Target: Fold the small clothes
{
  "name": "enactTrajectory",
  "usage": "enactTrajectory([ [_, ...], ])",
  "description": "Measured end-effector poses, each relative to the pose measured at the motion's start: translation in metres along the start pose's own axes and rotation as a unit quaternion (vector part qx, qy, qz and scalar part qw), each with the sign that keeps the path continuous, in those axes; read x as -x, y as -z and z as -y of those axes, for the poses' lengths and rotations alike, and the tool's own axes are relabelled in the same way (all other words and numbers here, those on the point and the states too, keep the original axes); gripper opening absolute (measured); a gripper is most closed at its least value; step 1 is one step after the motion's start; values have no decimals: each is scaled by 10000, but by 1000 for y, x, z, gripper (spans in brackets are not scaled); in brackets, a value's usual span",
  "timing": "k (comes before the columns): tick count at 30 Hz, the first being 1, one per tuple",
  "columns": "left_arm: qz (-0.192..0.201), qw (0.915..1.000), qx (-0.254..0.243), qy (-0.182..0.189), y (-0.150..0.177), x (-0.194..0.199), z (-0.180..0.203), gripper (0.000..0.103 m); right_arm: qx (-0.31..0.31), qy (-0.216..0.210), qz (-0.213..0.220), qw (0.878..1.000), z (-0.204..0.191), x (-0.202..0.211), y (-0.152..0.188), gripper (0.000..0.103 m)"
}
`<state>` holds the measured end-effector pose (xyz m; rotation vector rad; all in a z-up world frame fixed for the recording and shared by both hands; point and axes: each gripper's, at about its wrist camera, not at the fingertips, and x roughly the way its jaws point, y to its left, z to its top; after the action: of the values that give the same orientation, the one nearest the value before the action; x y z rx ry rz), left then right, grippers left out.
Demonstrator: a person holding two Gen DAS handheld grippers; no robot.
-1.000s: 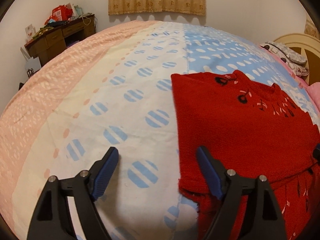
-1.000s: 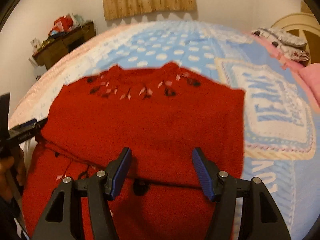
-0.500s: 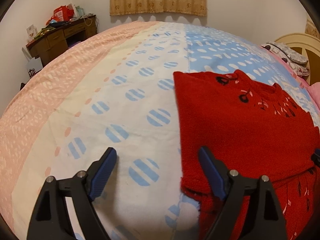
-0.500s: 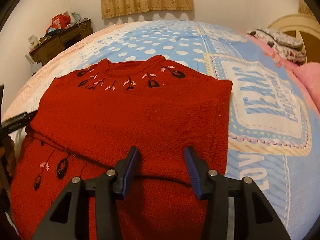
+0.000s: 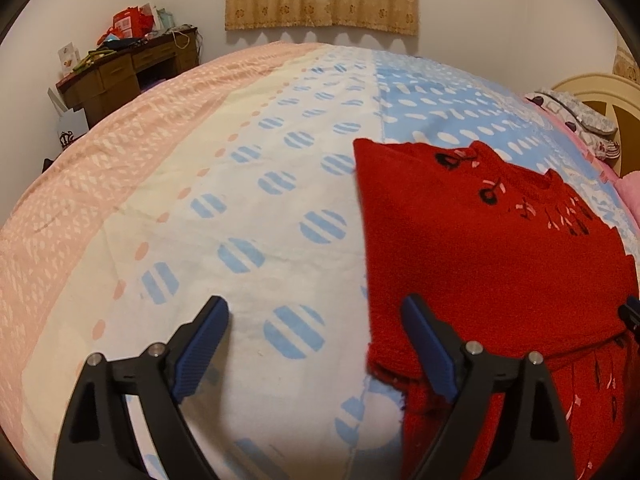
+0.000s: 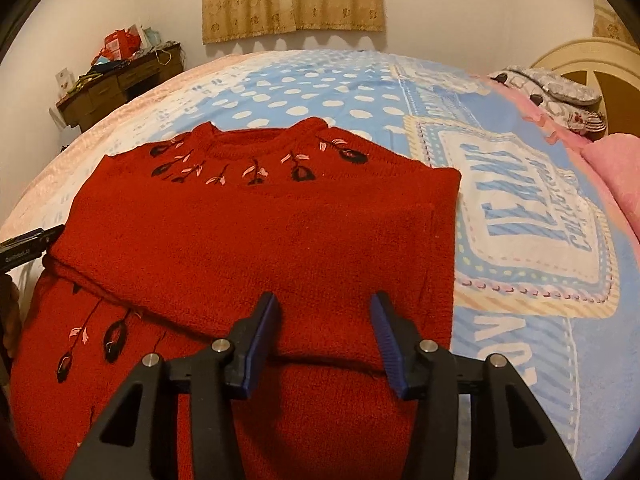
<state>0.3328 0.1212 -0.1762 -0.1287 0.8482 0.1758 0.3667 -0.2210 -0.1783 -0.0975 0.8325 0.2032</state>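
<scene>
A red knitted sweater (image 6: 256, 248) with black and pink embroidery at the neck lies flat on the bed, its sleeves folded in and its upper part lying over the lower part. It also shows in the left wrist view (image 5: 480, 256). My right gripper (image 6: 324, 316) hovers over the sweater's lower middle, jaws partly open and empty. My left gripper (image 5: 316, 328) is wide open and empty at the sweater's left edge, its right finger (image 5: 424, 340) over the red fabric. The left gripper's tip shows in the right wrist view (image 6: 28, 250).
The bed has a patterned sheet (image 5: 224, 208) in pink, white and blue, with a printed panel (image 6: 520, 208) to the right of the sweater. A cluttered wooden desk (image 5: 124, 68) stands at the far left. Pillows (image 6: 552, 88) and a headboard (image 6: 592, 60) lie at the right.
My right gripper's jaws have narrowed and it has drawn back a little from the sweater, which now shows sharper and further off. My left gripper has barely moved.
</scene>
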Motion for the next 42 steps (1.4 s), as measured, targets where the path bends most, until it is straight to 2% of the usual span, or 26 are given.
enactTrajectory([
  [7, -12, 10000, -22, -61, -1, -1, 2, 96, 25, 96, 19, 9999, -5, 4, 3, 51],
  [14, -163, 9993, 278, 184, -2, -6, -11, 99, 82, 268, 29, 9996, -8, 8, 4, 52],
  [21, -136, 9993, 226, 280, -3, 5, -13, 99, 165, 449, 74, 9988, -13, 13, 2, 53],
  [23, -113, 9990, 196, 396, -2, 14, -13, 99, 160, 516, 172, 9984, -17, 23, 5, 57],
  [26, -10, 9986, 114, 523, 1, 29, -12, 99, 268, 445, 282, 9983, -24, 35, 11, 60],
  [30, 59, 9982, 44, 599, 7, 43, -10, 99, 358, 417, 193, 9983, -29, 38, 20, 60],
  [38, -35, 9967, -155, 791, 31, 66, -3, 99, 514, 94, 81, 9986, -46, 58, 46, 61],
  [42, -105, 9953, -405, 873, 51, 80, 4, 99, 530, 7, -17, 9986, -50, 69, 61, 61],
])
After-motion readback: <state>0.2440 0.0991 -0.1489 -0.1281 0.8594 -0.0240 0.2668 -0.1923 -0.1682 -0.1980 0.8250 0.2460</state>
